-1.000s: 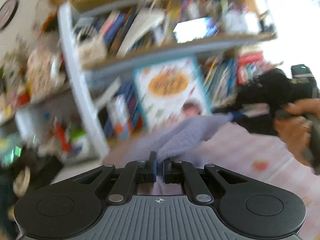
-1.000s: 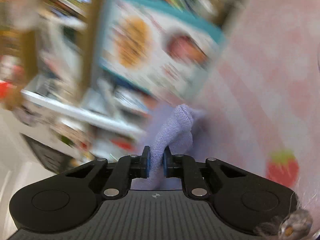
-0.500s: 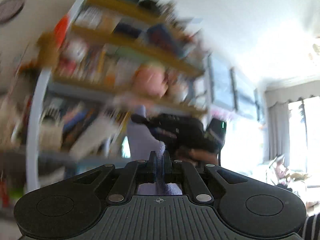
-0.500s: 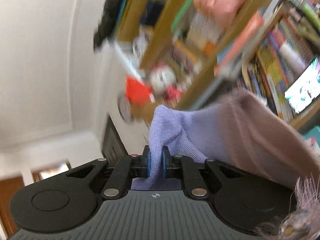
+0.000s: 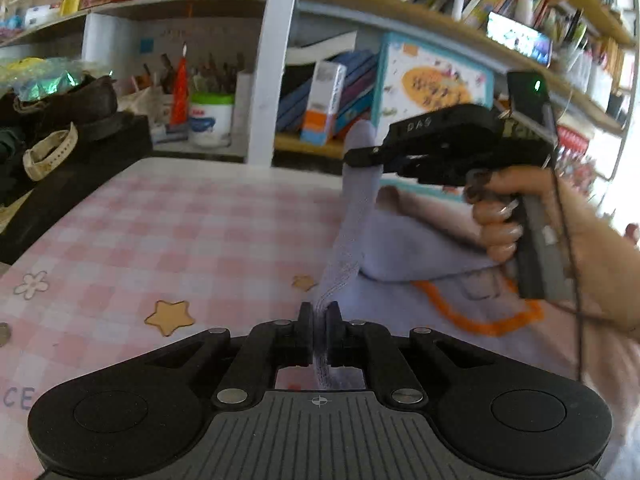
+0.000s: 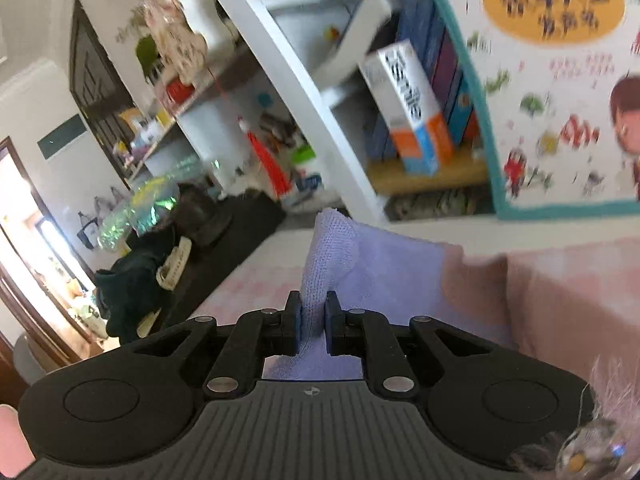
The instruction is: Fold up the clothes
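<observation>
A lilac knit garment (image 5: 400,240) with an orange outline print lies partly on the pink checked tablecloth (image 5: 180,232). My left gripper (image 5: 318,332) is shut on one edge of it, low over the table. My right gripper (image 6: 312,326) is shut on another edge of the lilac garment (image 6: 376,264) and holds it raised. The right gripper also shows in the left wrist view (image 5: 352,158), higher and farther back, with the fabric stretched taut between the two.
A bookshelf (image 5: 276,60) with books and a big picture book (image 5: 436,84) stands behind the table. Dark bags and shoes (image 5: 60,120) sit at the table's left end. A pinkish cloth (image 6: 568,292) lies to the right.
Both grippers swung up high with the garment, then came back down over the table. Both stayed shut on the fabric throughout.
</observation>
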The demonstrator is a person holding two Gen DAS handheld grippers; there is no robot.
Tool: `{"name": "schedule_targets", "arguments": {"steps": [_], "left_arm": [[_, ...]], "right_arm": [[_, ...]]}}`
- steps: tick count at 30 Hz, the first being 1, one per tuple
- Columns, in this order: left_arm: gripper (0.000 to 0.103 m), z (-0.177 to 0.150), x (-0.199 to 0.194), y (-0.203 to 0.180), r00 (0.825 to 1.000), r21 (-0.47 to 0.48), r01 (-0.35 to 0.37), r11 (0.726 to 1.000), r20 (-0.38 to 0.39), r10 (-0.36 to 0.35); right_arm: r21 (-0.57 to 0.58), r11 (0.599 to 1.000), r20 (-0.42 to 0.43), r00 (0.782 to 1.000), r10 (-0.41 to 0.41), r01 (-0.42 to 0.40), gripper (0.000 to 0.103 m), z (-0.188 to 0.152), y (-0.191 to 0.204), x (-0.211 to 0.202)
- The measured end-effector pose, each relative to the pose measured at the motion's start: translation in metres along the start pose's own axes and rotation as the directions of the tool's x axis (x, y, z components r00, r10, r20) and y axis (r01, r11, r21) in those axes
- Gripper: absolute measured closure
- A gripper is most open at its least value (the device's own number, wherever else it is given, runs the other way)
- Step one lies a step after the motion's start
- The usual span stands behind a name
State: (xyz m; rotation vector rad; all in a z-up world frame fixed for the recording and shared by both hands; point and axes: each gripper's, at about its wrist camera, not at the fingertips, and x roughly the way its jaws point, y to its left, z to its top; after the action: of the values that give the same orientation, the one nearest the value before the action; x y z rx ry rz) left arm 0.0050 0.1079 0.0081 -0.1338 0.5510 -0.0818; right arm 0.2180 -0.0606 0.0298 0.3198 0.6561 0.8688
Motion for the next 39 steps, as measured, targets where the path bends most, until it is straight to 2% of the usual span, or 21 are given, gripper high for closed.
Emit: {"name": "schedule_targets", "arguments": {"steps": [2, 3, 7, 10, 13, 15, 17, 20, 21, 23, 25, 26, 27, 29, 30, 31, 33, 34, 35, 36, 39], "left_arm": [[0.095, 0.000, 0.006, 0.002, 1.000, 0.016, -0.011, 1.000, -0.016, 0.011], [0.095, 0.000, 0.010, 0.003, 1.000, 0.024, -0.016, 1.000, -0.023, 0.017], [0.095, -0.006, 0.017, 0.013, 0.998, 0.040, -0.033, 0.999, -0.043, 0.035], [0.095, -0.002, 0.020, 0.017, 0.998, 0.045, -0.059, 0.997, -0.027, 0.061], [0.095, 0.005, 0.024, 0.019, 0.995, 0.040, -0.095, 0.995, -0.017, 0.096], [0.091, 0.008, 0.025, 0.019, 0.991, 0.047, -0.132, 0.990, -0.005, 0.132], [0.086, 0.010, 0.021, 0.015, 0.984, 0.058, -0.178, 0.982, 0.011, 0.178], [0.087, 0.010, 0.003, -0.014, 0.959, 0.157, -0.277, 0.948, 0.103, 0.263], [0.087, 0.009, -0.004, -0.026, 0.961, 0.195, -0.268, 0.944, 0.126, 0.247], [0.087, 0.007, -0.015, -0.045, 0.980, 0.234, -0.178, 0.956, 0.125, 0.152], [0.086, 0.001, -0.015, -0.060, 0.997, 0.252, -0.050, 0.966, 0.070, 0.033], [0.086, -0.002, -0.015, -0.068, 0.999, 0.258, 0.015, 0.966, 0.041, -0.027], [0.086, -0.006, -0.013, -0.074, 0.998, 0.263, 0.055, 0.963, 0.011, -0.060], [0.086, -0.014, -0.006, -0.082, 0.997, 0.279, 0.079, 0.957, -0.032, -0.073], [0.086, -0.015, -0.005, -0.080, 0.997, 0.275, 0.078, 0.958, -0.038, -0.070], [0.086, -0.016, -0.004, -0.079, 0.997, 0.270, 0.077, 0.960, -0.042, -0.068], [0.084, -0.018, -0.003, -0.076, 0.997, 0.259, 0.073, 0.963, -0.052, -0.062], [0.083, -0.019, -0.002, -0.074, 0.997, 0.254, 0.072, 0.965, -0.056, -0.059], [0.082, -0.020, -0.001, -0.072, 0.997, 0.249, 0.070, 0.966, -0.061, -0.056], [0.082, -0.020, 0.000, -0.071, 0.996, 0.244, 0.068, 0.967, -0.066, -0.054], [0.082, -0.023, 0.003, -0.066, 0.996, 0.228, 0.063, 0.972, -0.080, -0.045]], "right_arm": [[-0.009, 1.000, -0.011, 1.000, -0.008, 0.007, 0.073, 0.001, 0.005, 0.000], [-0.034, 0.999, -0.009, 1.000, -0.008, 0.008, 0.068, 0.000, 0.009, -0.010], [-0.237, 0.970, -0.012, 0.998, -0.062, 0.058, 0.065, -0.022, 0.019, -0.062], [-0.408, 0.900, -0.017, 0.985, -0.172, 0.151, 0.062, -0.049, 0.019, -0.106], [-0.545, 0.799, -0.017, 0.950, -0.312, 0.253, 0.062, -0.079, 0.013, -0.142], [-0.600, 0.743, -0.002, 0.928, -0.372, 0.296, 0.062, -0.096, 0.009, -0.163], [-0.630, 0.705, 0.019, 0.913, -0.407, 0.328, 0.061, -0.110, 0.008, -0.183], [-0.667, 0.649, 0.051, 0.892, -0.450, 0.365, 0.057, -0.131, 0.008, -0.210], [-0.681, 0.629, 0.060, 0.884, -0.463, 0.376, 0.057, -0.138, 0.009, -0.216], [-0.710, 0.588, 0.069, 0.869, -0.490, 0.387, 0.056, -0.150, 0.012, -0.221], [-0.746, 0.541, 0.069, 0.853, -0.518, 0.389, 0.055, -0.161, 0.015, -0.221], [-0.771, 0.506, 0.070, 0.841, -0.536, 0.387, 0.052, -0.168, 0.016, -0.219], [-0.796, 0.463, 0.081, 0.827, -0.557, 0.390, 0.050, -0.174, 0.017, -0.217], [-0.835, 0.369, 0.124, 0.792, -0.597, 0.409, 0.047, -0.181, 0.017, -0.212], [-0.840, 0.347, 0.133, 0.777, -0.615, 0.418, 0.047, -0.182, 0.016, -0.211], [-0.830, 0.359, 0.122, 0.768, -0.629, 0.427, 0.050, -0.179, 0.013, -0.211], [-0.800, 0.410, 0.082, 0.757, -0.649, 0.438, 0.065, -0.169, 0.005, -0.213], [-0.785, 0.436, 0.060, 0.755, -0.653, 0.440, 0.086, -0.164, 0.001, -0.214], [-0.770, 0.460, 0.041, 0.753, -0.656, 0.443, 0.094, -0.159, -0.004, -0.216], [-0.760, 0.470, 0.037, 0.753, -0.658, 0.448, 0.094, -0.155, -0.007, -0.218], [-0.737, 0.450, 0.090, 0.734, -0.673, 0.504, 0.095, -0.133, -0.015, -0.228]]}}
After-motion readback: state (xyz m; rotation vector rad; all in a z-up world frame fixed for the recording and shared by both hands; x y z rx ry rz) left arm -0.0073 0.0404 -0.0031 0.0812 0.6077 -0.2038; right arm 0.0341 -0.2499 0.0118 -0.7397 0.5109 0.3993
